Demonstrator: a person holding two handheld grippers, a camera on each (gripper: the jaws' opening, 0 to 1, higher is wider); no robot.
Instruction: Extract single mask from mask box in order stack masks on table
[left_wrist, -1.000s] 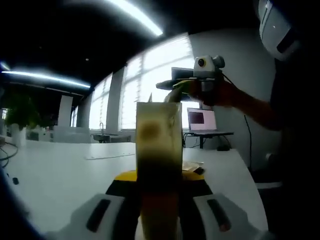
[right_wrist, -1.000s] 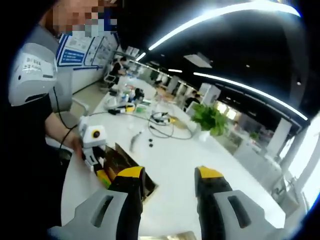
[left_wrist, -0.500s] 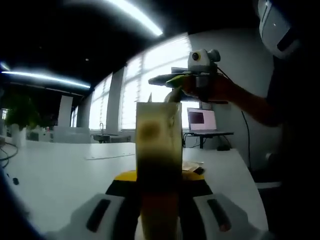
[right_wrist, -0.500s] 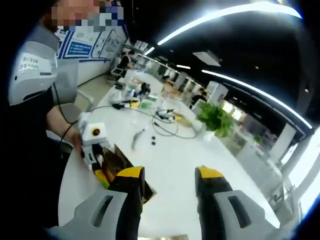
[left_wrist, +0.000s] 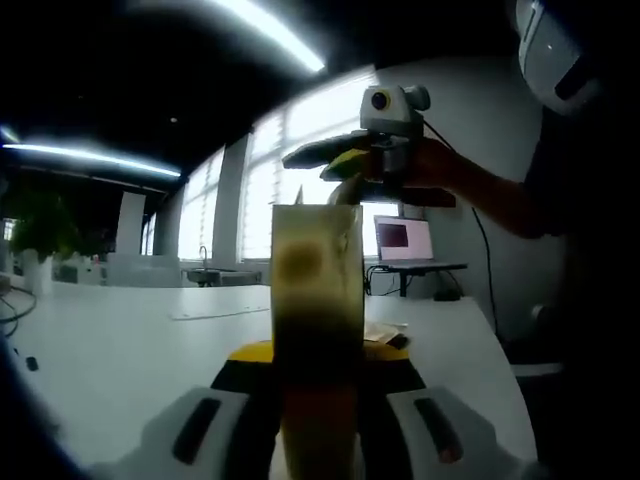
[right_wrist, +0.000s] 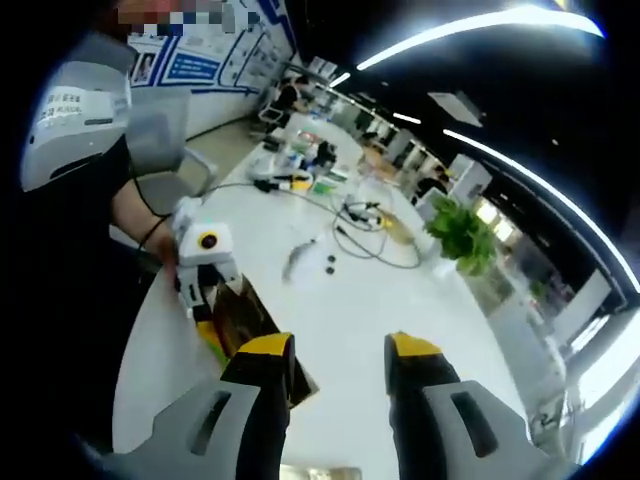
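while your left gripper (left_wrist: 318, 400) clamps the box (left_wrist: 318, 290) upright above the table (left_wrist: 120, 350) (steadying it for extraction), your right gripper (right_wrist: 330, 352) hangs over the box, jaws apart and empty; any mask is hidden.

No readable text in either view. Right gripper view: blue wall posters (right_wrist: 215, 55) up and left of the tool carry lines of print, too small and blurred to make out. White shoulder patch (right_wrist: 75, 110) on the person's sleeve has a few rows of dark characters, not legible. Left gripper view: laptop screen (left_wrist: 403, 240) beyond the tool glows, content unreadable. Mask box (left_wrist: 317, 300) face shows no legible label.
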